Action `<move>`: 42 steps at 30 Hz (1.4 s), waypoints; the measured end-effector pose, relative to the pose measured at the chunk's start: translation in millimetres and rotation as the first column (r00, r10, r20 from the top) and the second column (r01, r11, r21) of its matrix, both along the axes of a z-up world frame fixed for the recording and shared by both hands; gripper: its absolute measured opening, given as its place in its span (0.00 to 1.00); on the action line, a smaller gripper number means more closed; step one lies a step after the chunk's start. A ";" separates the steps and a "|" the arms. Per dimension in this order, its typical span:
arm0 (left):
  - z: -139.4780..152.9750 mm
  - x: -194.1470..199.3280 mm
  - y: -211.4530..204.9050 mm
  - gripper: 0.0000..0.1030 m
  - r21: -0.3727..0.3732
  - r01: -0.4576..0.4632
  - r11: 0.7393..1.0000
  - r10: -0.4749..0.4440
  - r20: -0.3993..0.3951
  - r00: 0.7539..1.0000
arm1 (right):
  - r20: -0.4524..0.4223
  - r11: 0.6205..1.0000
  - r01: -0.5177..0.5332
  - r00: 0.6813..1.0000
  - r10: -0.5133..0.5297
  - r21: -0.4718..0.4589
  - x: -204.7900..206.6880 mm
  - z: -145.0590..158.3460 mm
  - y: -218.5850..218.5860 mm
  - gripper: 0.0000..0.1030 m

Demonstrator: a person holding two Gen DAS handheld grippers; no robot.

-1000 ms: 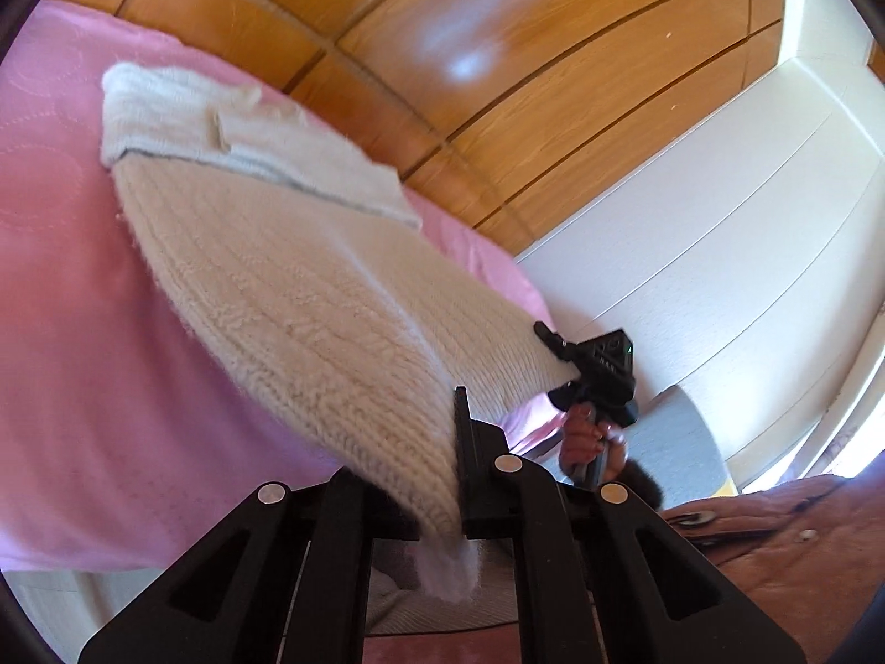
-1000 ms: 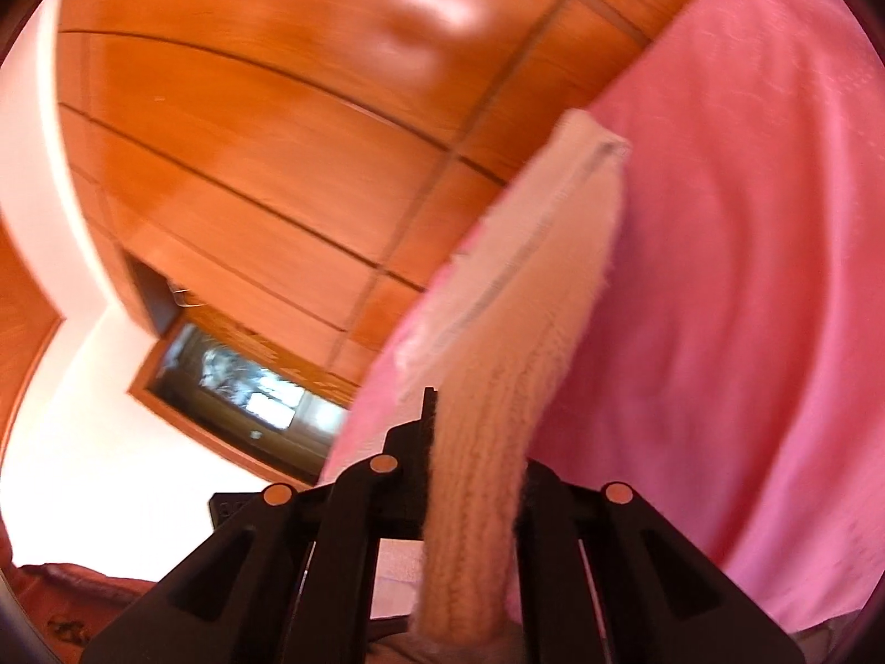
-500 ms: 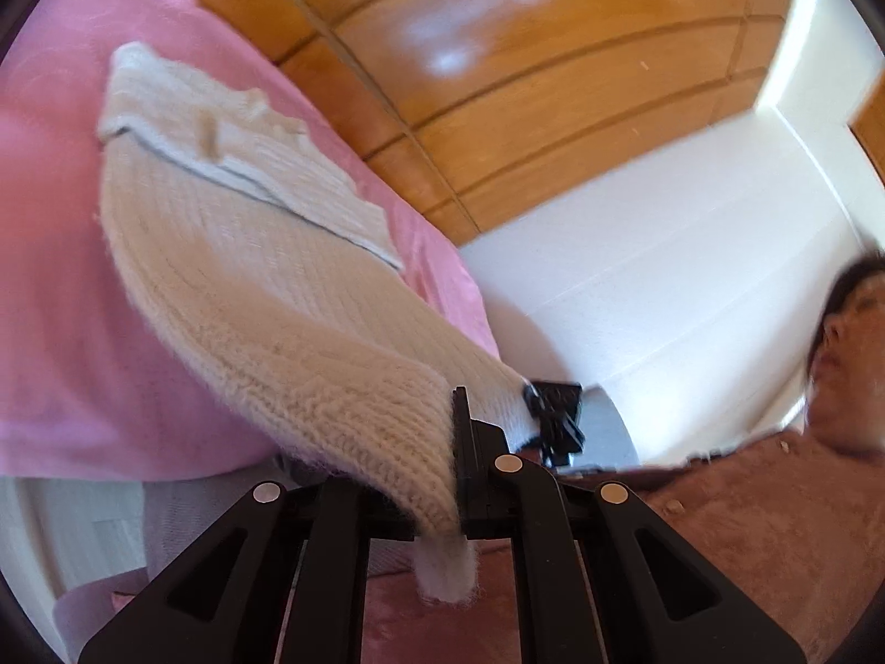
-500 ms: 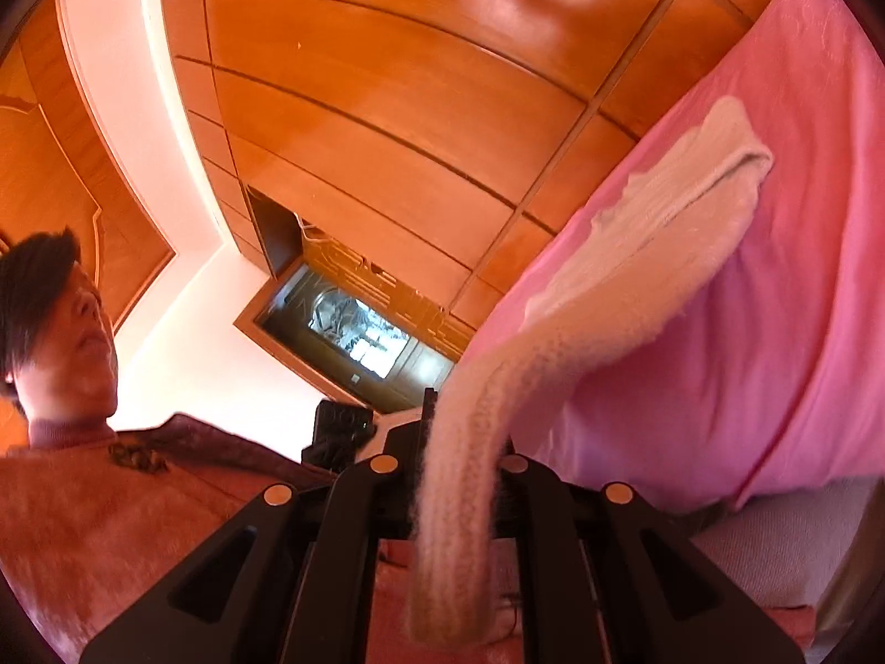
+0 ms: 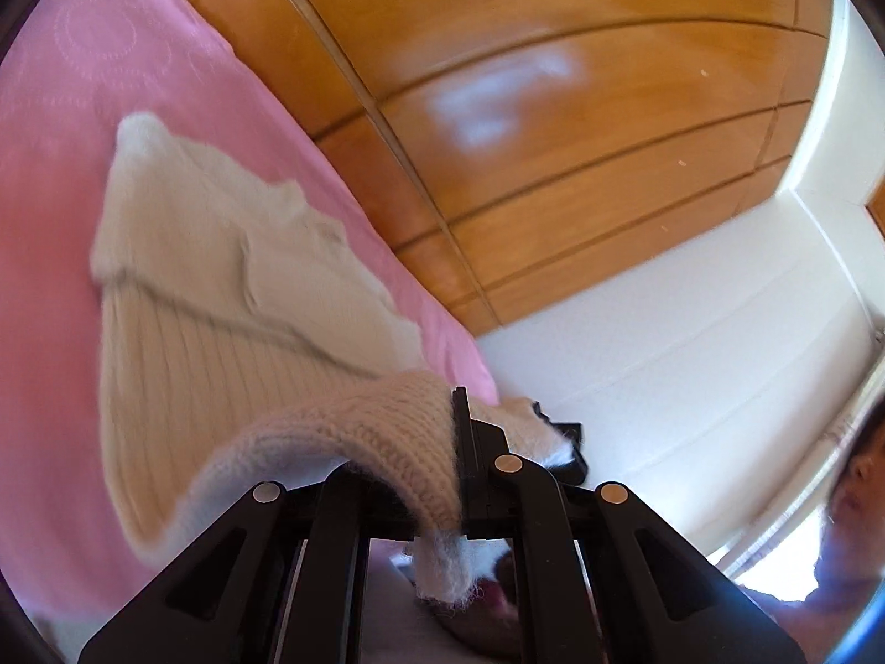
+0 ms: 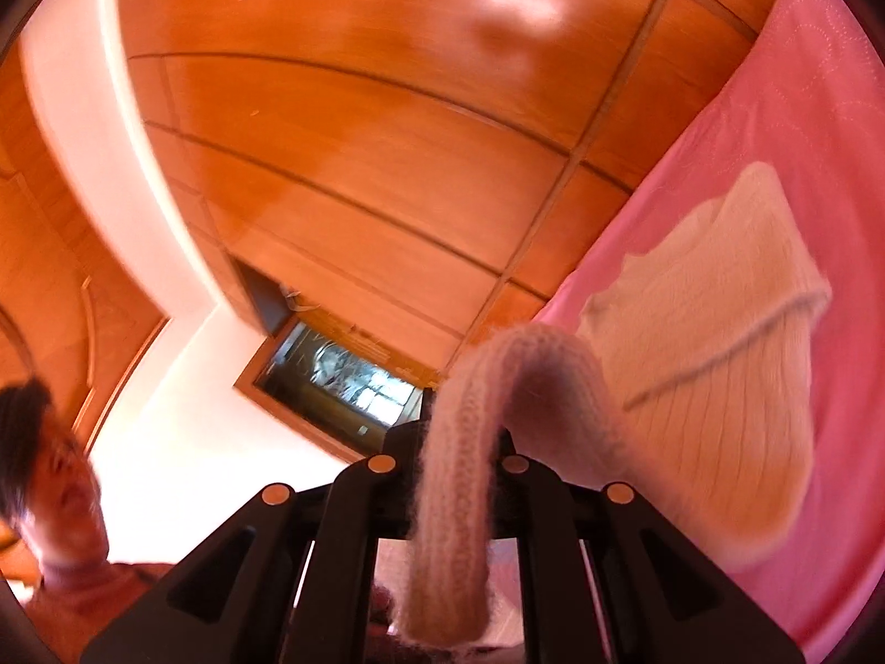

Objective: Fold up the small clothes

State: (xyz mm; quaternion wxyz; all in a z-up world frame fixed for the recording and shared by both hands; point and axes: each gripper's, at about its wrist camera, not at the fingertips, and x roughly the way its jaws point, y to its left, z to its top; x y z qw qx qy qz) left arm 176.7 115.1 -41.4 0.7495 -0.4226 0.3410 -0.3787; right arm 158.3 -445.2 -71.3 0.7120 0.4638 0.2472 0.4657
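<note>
The left gripper (image 5: 459, 476) and right gripper (image 6: 448, 470) each pinch the near hem of the knit sweater (image 5: 221, 288) (soft, floppy, probably light), best held at its corners.

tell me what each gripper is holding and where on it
Both hold the cream knit sweater. The left gripper and the right gripper each pinch its near edge, one on each side, while the far end lies on the pink sheet.
</note>
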 end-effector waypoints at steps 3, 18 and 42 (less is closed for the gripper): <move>-14.3 34.0 7.6 0.05 0.018 -0.062 0.998 0.062 -0.045 0.997 | -0.053 0.999 0.027 0.998 -0.029 -0.034 35.8 -9.4 5.5 0.07; -66.0 101.3 34.5 0.82 0.104 -0.506 0.856 0.516 -0.159 0.842 | -0.313 0.936 0.346 0.898 -0.309 0.069 131.7 -101.5 -13.6 0.42; -43.8 132.7 -43.3 0.29 0.785 -0.256 0.564 0.372 0.034 0.927 | -0.084 0.590 0.102 0.956 -0.280 -0.801 166.8 -55.6 65.9 0.34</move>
